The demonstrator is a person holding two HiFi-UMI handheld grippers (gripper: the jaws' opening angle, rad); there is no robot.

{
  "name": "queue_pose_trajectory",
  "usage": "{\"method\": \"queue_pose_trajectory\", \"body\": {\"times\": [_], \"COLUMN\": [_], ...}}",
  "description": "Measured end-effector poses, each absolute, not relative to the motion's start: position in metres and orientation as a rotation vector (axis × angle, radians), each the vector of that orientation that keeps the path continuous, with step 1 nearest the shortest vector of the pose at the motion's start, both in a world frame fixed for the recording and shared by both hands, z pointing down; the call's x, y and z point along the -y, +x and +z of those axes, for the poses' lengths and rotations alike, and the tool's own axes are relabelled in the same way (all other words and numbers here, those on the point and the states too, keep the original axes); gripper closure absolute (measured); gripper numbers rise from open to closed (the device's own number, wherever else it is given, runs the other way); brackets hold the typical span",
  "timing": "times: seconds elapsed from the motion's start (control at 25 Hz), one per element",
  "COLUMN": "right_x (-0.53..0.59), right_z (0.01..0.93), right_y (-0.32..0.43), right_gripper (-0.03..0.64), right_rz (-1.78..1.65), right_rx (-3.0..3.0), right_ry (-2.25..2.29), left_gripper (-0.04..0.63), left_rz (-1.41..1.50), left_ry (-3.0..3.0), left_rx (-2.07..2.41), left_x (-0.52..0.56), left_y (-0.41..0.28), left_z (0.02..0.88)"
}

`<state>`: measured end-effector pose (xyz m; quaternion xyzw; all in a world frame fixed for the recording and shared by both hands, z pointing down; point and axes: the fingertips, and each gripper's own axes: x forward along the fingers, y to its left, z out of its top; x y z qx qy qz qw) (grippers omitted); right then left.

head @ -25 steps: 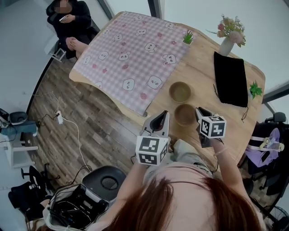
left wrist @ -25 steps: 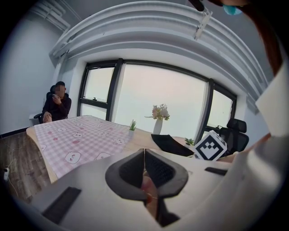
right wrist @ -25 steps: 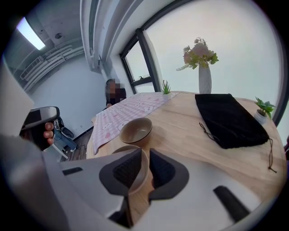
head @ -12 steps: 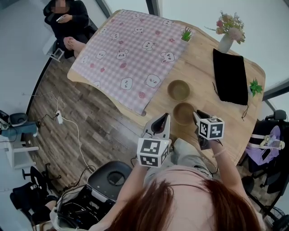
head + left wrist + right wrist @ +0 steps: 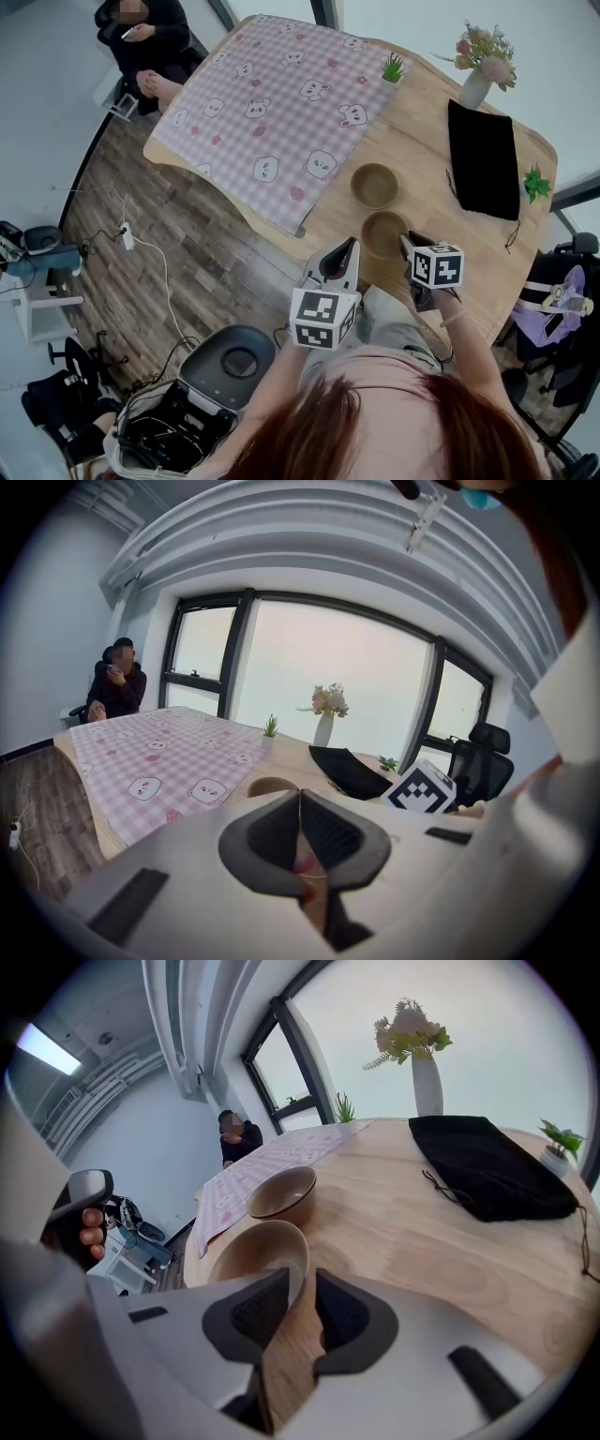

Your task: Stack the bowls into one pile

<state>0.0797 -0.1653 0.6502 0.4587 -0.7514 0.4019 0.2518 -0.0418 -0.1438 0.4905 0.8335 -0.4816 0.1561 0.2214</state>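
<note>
While the left gripper's (image 5: 344, 247) jaws rest together, empty, the far bowl (image 5: 374, 185) and near bowl (image 5: 384, 233) sit on the counter (image 5: 427, 141) right of the cloth (image 5: 272, 103). The right gripper's (image 5: 411, 242) jaws, just opening wide, straddle the near rim unpressed. It's likely stiff, slick and breakable, so grip there.

**No legible writing in view**

No word, brand or number can be read anywhere. The left gripper (image 5: 344, 247) and right gripper (image 5: 413, 240) bear only black-and-white square markers, and the far-left checked tablecloth (image 5: 272, 112) shows cartoon bears, no lettering.
</note>
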Motion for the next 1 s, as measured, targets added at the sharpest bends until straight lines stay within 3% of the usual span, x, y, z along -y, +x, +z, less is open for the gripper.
{"method": "queue_pose_trajectory", "body": {"times": [0.28, 1.0], "right_x": [0.167, 0.170], "right_z": [0.650, 0.623], "right_y": [0.080, 0.066], "right_gripper": [0.595, 0.602], "right_rz": [1.150, 1.177], "right_rx": [2.008, 2.109], "right_ry": [1.244, 1.230], "left_gripper": [0.584, 0.584], "left_rz": [0.432, 0.398], "left_ry": [2.303, 2.334], "left_rx": [1.349, 1.368], "left_x": [0.144, 0.157], "left_y": [-0.042, -0.047], "left_z": [0.486, 0.472]}}
